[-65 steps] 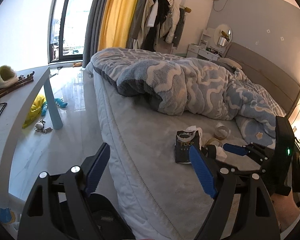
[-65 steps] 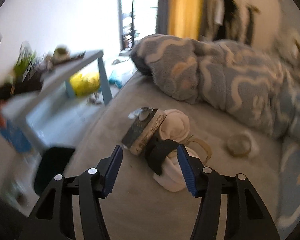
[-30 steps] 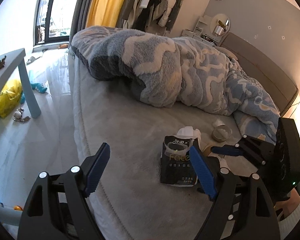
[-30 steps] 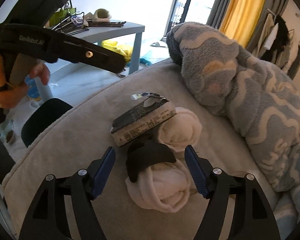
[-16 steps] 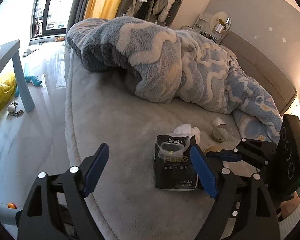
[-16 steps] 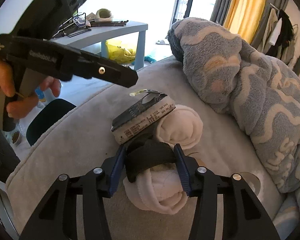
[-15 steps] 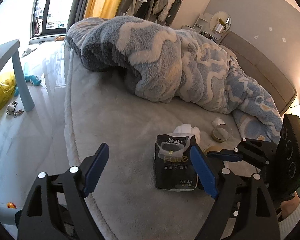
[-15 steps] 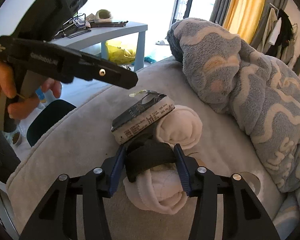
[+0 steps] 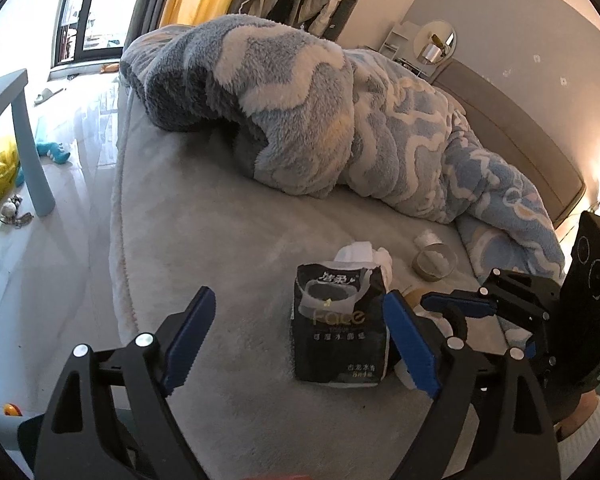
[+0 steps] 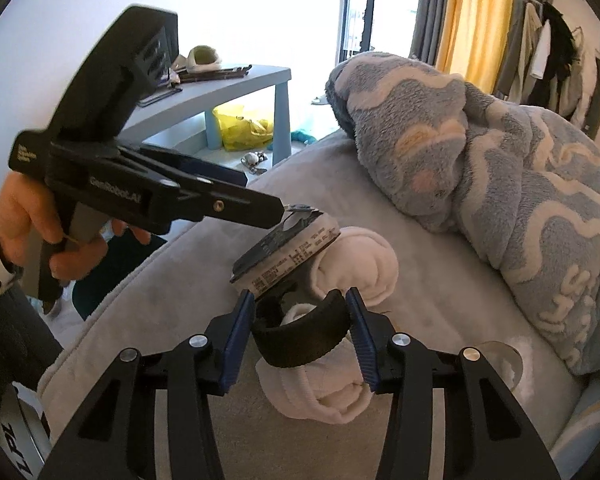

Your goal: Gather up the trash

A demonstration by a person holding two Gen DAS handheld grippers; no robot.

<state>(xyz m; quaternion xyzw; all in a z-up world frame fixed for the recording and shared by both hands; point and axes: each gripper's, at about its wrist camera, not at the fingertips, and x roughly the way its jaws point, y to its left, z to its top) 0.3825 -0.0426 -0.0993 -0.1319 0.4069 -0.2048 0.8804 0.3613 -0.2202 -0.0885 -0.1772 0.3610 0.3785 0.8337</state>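
Observation:
A black tissue pack [image 9: 340, 328] lies on the grey bed [image 9: 220, 240]; it also shows in the right wrist view [image 10: 288, 248]. My left gripper [image 9: 300, 340] is open, its fingers either side of the pack's near end. My right gripper [image 10: 300, 332] is shut on a black band [image 10: 300, 340] that wraps a rolled white sock [image 10: 324, 392]. A second white sock roll [image 10: 360, 264] lies behind the pack. A clear tape roll [image 9: 434, 262] sits further back on the bed.
A fluffy blue and white blanket [image 9: 340, 120] is heaped across the bed. A light blue table [image 10: 220, 88] with clutter stands on the floor to the left, a yellow bag [image 10: 240, 128] under it. A dark bin [image 10: 116, 256] stands beside the bed edge.
My left gripper has moved in over the bed towards the tissue pack. My right gripper has closed from open onto the black band on the sock roll.

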